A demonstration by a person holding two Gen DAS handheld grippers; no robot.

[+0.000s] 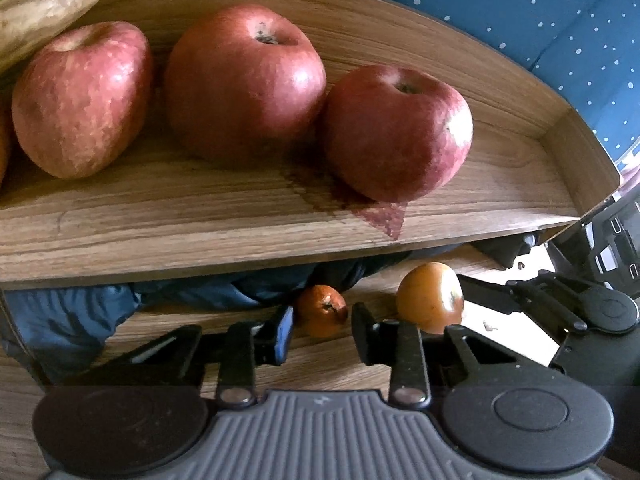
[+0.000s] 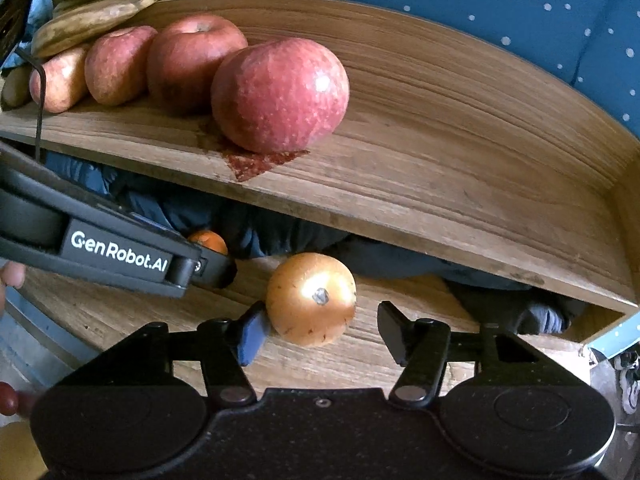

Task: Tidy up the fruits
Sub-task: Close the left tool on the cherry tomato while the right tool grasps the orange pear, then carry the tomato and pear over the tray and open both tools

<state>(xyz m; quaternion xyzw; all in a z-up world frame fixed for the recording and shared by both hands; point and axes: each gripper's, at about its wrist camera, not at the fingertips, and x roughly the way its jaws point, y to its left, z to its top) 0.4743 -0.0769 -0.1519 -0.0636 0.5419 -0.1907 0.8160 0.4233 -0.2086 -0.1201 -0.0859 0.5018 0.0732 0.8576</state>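
Three red apples (image 1: 244, 80) sit in a row on the upper wooden shelf (image 1: 200, 224); the rightmost one shows in the right wrist view (image 2: 280, 94). On the lower wooden surface, a small orange fruit (image 1: 322, 310) lies between the fingers of my left gripper (image 1: 322, 330), whose jaws stand close on both sides of it. A larger orange fruit (image 2: 311, 298) lies between the jaws of my right gripper (image 2: 324, 330), touching the left finger with a gap at the right. That fruit also shows in the left wrist view (image 1: 430, 296).
Bananas (image 2: 100, 12) lie at the shelf's back left. A raised wooden rim (image 2: 480, 92) bounds the shelf at the back and right. Dark blue cloth (image 1: 180, 300) lies under the shelf. A dotted blue fabric (image 1: 520, 12) is behind. The left gripper's body (image 2: 116, 256) crosses the right view.
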